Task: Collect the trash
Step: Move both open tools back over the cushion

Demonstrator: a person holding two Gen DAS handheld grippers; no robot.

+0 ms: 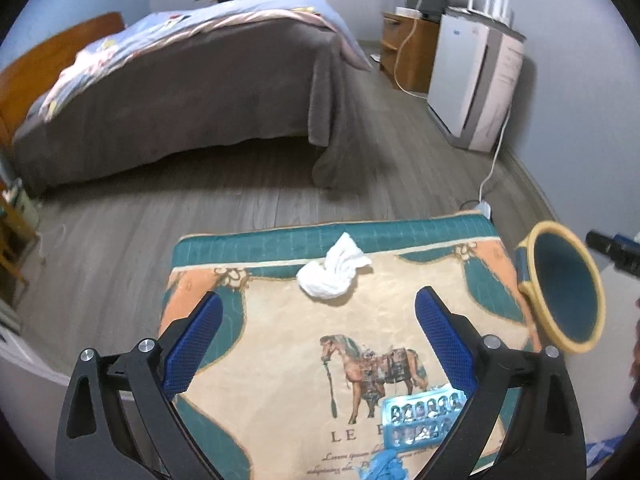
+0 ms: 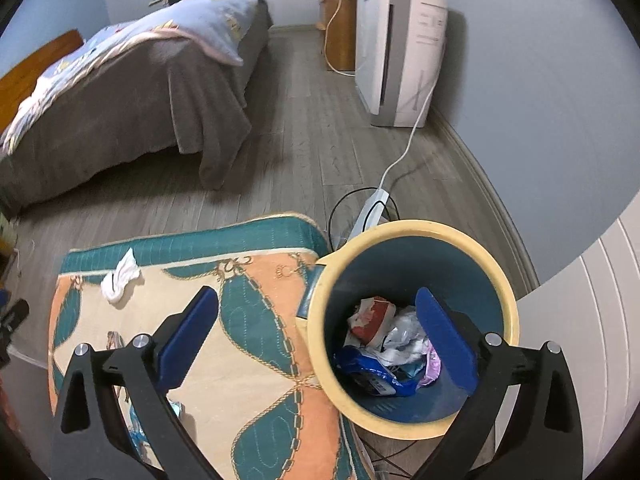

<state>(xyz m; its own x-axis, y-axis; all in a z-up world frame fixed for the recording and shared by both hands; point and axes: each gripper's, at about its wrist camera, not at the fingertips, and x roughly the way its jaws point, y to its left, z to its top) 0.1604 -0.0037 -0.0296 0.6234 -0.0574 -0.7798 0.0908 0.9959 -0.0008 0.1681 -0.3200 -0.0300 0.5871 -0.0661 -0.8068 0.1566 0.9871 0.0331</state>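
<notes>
A crumpled white tissue (image 1: 331,272) lies near the far edge of a horse-print cushion (image 1: 280,360); it also shows in the right wrist view (image 2: 120,277). An empty silver pill blister pack (image 1: 420,420) lies on the cushion's near right. My left gripper (image 1: 318,340) is open and empty above the cushion, short of the tissue. A blue bin with a yellow rim (image 2: 412,232) stands right of the cushion and holds several wrappers (image 2: 392,344). My right gripper (image 2: 316,340) is open and empty, over the bin's left rim. The bin also shows in the left wrist view (image 1: 560,288).
A bed with a grey cover (image 1: 180,92) stands across the wood floor. A white appliance (image 2: 396,52) and a wooden cabinet (image 1: 404,52) stand by the right wall. A power strip and cables (image 2: 372,204) lie on the floor behind the bin.
</notes>
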